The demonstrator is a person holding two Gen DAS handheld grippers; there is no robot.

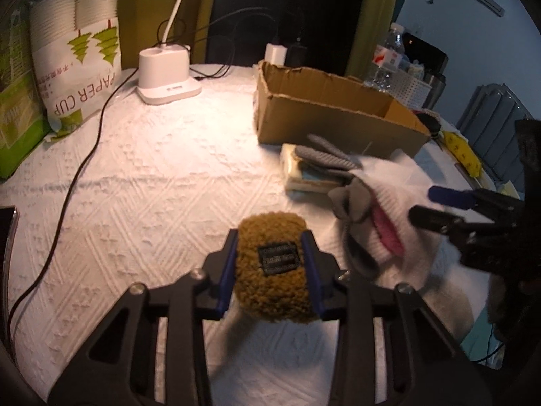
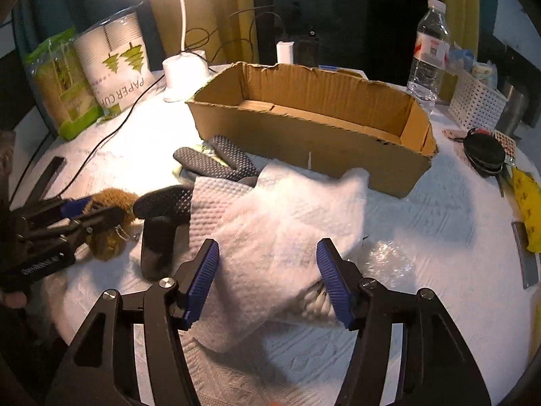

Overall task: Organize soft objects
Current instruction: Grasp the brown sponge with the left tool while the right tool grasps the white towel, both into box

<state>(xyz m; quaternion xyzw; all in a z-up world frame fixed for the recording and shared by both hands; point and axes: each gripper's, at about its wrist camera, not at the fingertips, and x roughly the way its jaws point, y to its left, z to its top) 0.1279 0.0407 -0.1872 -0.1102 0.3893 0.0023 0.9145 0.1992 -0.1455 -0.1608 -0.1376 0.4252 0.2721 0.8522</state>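
Left gripper (image 1: pixel 270 240): jaws clamped on brown fuzzy pouch (image 1: pixel 274 270). Right gripper (image 2: pixel 268 257): jaws wide, white towel (image 2: pixel 270 230) between, untouched; cardboard box (image 2: pixel 304 142) beyond.

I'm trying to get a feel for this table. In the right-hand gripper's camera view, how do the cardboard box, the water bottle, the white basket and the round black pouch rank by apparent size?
1. cardboard box, by far the largest
2. water bottle and white basket: too alike to rank
3. round black pouch, smallest
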